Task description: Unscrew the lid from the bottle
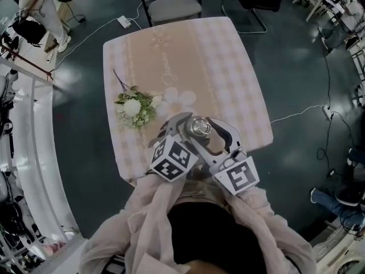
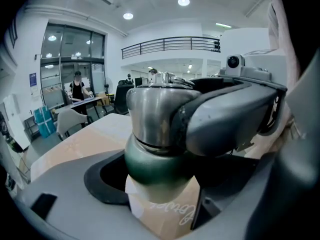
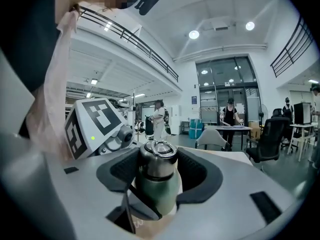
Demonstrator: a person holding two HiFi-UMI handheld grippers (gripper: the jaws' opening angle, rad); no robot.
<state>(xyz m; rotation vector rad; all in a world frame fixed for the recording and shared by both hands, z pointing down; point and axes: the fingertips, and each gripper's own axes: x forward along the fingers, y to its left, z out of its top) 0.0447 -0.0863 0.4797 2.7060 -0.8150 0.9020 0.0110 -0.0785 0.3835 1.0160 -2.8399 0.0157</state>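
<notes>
A green bottle (image 2: 159, 170) with a steel lid (image 2: 151, 115) stands up between both grippers over the near edge of the table (image 1: 228, 67). In the head view the lid (image 1: 201, 127) shows from above. My left gripper (image 1: 185, 132) is shut on the bottle's green body, which fills its own view (image 2: 160, 189). From the other side my right gripper (image 1: 209, 131) reaches in higher up. Its dark pads (image 3: 197, 171) sit against both sides of the lid (image 3: 157, 160), above the green body (image 3: 160, 191). The bottle's lower part is hidden by the jaws.
A bunch of white flowers (image 1: 134, 107) lies on the checked cloth left of the grippers, with pale round shapes (image 1: 177, 98) just beyond it. A chair (image 1: 171, 4) stands at the table's far side. Cables and a power strip (image 1: 123, 21) lie on the dark floor.
</notes>
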